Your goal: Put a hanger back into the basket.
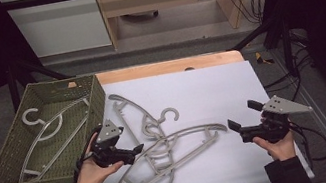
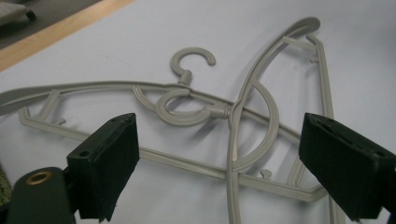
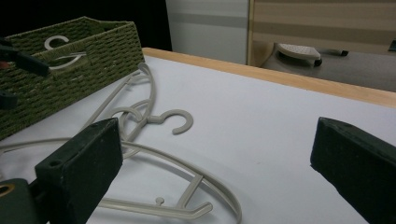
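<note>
On white table sheet (image 1: 211, 88): two grey hangers (image 1: 170, 143), crossed, hooks interlocked, just right of green basket (image 1: 94, 101) holding a third. Left gripper (image 1: 136, 150), jaws wide, nothing between, beside crossing. Right gripper (image 1: 231, 124) wide, empty, apart. Risk: lifting one hanger likely drags its snagged partner.

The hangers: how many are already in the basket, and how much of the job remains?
One hanger already lies inside the green basket. Two crossed hangers are left on the white table. The left claw is open at the near end of that pair, with nothing gripped yet. The right claw is open and apart from them. So about one third looks done.
</note>
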`<state>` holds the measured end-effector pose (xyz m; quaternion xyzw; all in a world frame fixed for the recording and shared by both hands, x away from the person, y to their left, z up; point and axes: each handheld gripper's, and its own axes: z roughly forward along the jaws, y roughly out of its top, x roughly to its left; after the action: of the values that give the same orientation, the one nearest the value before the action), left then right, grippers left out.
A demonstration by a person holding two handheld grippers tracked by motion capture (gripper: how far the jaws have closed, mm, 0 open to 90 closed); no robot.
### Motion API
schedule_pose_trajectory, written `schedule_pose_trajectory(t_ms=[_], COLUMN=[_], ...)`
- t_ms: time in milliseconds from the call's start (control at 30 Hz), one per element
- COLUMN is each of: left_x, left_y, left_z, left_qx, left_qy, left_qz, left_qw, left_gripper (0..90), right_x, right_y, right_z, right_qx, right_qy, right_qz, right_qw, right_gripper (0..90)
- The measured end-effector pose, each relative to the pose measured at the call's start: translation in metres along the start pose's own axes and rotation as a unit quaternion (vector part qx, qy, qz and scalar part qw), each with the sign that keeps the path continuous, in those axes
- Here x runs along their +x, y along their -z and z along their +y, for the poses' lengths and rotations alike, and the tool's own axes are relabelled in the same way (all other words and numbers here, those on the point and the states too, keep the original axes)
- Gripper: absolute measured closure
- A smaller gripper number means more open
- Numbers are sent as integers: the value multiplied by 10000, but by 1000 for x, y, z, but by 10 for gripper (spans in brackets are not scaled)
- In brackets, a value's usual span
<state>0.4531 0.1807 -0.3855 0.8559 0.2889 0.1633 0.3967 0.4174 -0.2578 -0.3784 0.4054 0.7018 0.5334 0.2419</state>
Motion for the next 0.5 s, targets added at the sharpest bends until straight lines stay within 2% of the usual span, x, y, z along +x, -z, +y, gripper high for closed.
schedule_pose_trajectory(t_ms=[133,200,367,500], left_x=[-3,-4,-6,-7], left_y=[-9,-13,-22,-26], left_z=[-2,-4,-11,-18], left_qx=[339,449,837,1044], left_qy=[-129,-125,-225,-291], left_qz=[-36,-101,-161,-200], left_qw=[9993,9989,9961,9939], left_gripper=[166,202,281,357], right_x=[1,1,1,1], right_y=[0,0,-1,-2], right_z=[0,0,0,0], right_qx=[-1,0,25,31], right_qy=[-1,13,24,11], right_qz=[2,7,24,23], right_qw=[10000,10000,10000,10000], right_gripper=[25,25,25,25])
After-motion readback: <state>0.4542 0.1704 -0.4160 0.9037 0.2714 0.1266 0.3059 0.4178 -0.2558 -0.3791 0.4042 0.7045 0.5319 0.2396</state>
